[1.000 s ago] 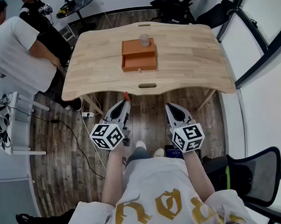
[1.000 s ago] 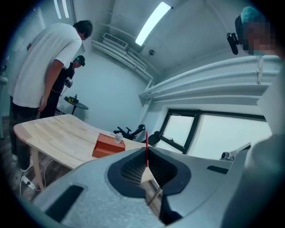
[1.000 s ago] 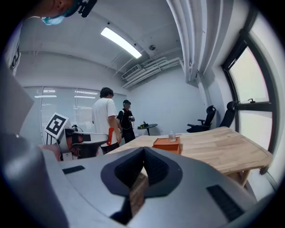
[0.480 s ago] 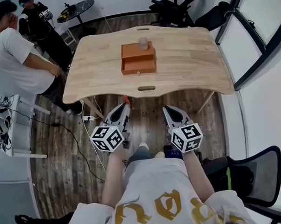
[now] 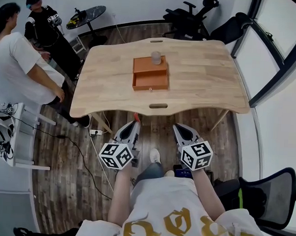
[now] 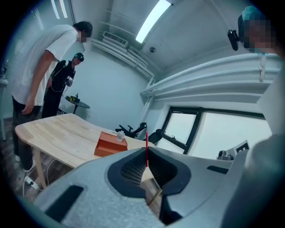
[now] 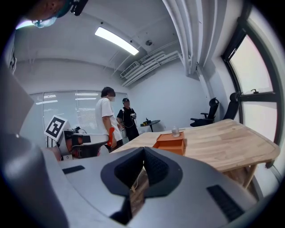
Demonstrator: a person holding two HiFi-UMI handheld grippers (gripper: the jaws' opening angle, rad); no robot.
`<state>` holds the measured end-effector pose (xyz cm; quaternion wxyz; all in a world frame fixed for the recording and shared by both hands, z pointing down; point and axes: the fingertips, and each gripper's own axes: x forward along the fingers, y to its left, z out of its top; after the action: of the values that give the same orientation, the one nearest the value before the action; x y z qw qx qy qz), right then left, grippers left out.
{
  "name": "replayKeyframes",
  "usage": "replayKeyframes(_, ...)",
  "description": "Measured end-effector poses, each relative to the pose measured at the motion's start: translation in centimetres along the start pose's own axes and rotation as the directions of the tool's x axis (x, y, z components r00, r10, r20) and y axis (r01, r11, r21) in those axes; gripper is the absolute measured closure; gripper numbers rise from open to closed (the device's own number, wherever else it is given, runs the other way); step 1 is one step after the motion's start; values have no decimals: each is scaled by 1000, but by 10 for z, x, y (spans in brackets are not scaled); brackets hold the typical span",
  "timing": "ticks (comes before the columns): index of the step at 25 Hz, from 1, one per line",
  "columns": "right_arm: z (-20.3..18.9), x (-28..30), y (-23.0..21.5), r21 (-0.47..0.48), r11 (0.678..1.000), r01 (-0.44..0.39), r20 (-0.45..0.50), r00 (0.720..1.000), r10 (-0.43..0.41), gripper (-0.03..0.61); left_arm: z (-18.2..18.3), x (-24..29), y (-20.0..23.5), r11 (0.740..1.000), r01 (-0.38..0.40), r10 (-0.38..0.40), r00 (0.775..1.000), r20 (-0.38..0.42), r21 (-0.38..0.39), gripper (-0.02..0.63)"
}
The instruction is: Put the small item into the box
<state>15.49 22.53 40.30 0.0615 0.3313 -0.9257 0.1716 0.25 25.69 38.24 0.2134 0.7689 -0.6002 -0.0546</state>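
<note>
Nothing readable on the wooden table (image 5: 204, 68). The gold lettering on the wearer's white shirt (image 5: 172, 223) is cut off at the bottom edge, so I can't read it. The marker cubes (image 5: 117, 156) carry only black-and-white squares.

The orange box (image 5: 150, 80) sits mid-table, nearer the far edge. Its drawer (image 5: 150, 83) is pulled out toward the near edge, with its orange floor showing. The small clear item (image 5: 156, 57) stands on the box's top at the far side, not in the drawer.

Both grippers hang below the near edge over the floor, well apart from the box. The left gripper (image 5: 133, 123) has its jaws together. Its own view catches a thin red strip (image 6: 146, 147) standing at the seam, and I can't tell whether that is gripped or part of the tool. The right gripper (image 5: 179, 127) has its jaws pressed together with nothing between them.

The head view shows the open drawer from above. The gripper views show only the box's side. In the right gripper view, two bystanders (image 7: 107, 116) stand past the table's left end.
</note>
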Motion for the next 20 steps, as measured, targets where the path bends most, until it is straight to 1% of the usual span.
replayKeyframes(6, -5, 43, -18, -2, 1000, -9, -32, 999, 9, 566, 1, 25, 35, 999, -28, 28, 1000, 1, -21, 595)
replayKeyframes(11, 6, 92, -42, -15, 1000, -1, -60, 998, 1, 567, 11, 72, 70, 998, -25, 24, 1000, -2, -55, 595)
replayKeyframes(15, 24, 142, -68, -25, 999, 21, -93, 995, -23, 566, 30, 122, 104, 996, -12, 11, 1000, -14, -86, 595)
replayKeyframes(20, 46, 201, -97, -13, 996, 84, -104, 991, -84, 567, 62, 180, 145, 995, 32, -35, 999, -31, -90, 595)
